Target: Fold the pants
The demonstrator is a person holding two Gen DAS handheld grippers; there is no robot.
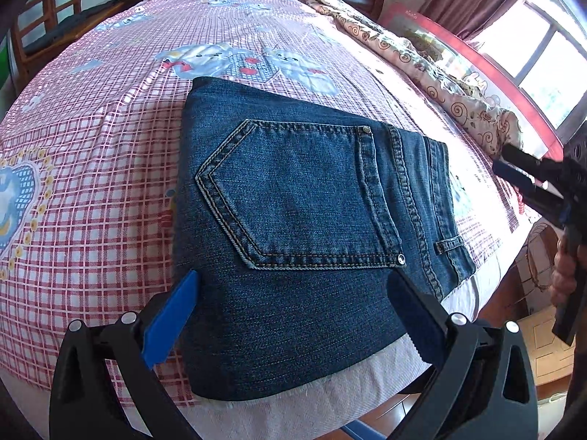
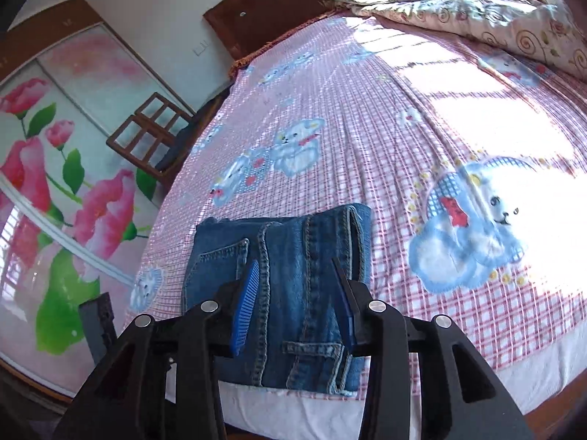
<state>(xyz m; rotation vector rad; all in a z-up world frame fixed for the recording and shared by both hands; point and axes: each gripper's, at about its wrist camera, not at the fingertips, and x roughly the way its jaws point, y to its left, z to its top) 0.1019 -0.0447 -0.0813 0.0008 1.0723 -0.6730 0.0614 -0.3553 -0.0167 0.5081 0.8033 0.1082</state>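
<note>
At bed edge (image 1: 293,396), folded jeans (image 1: 293,198).

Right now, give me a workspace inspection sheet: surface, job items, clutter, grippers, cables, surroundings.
Surface: bed with pink checked sheet, bear prints.
Job's things: jeans folded into a compact stack near the bed's edge, back pocket up.
Clutter: floral quilt bunched along the far side.
Grippers: left gripper jaws wide open, empty; right gripper jaws apart, holding nothing.
Cables: nothing seen.
Surroundings: wooden chair, flower-painted wardrobe, window.
</note>
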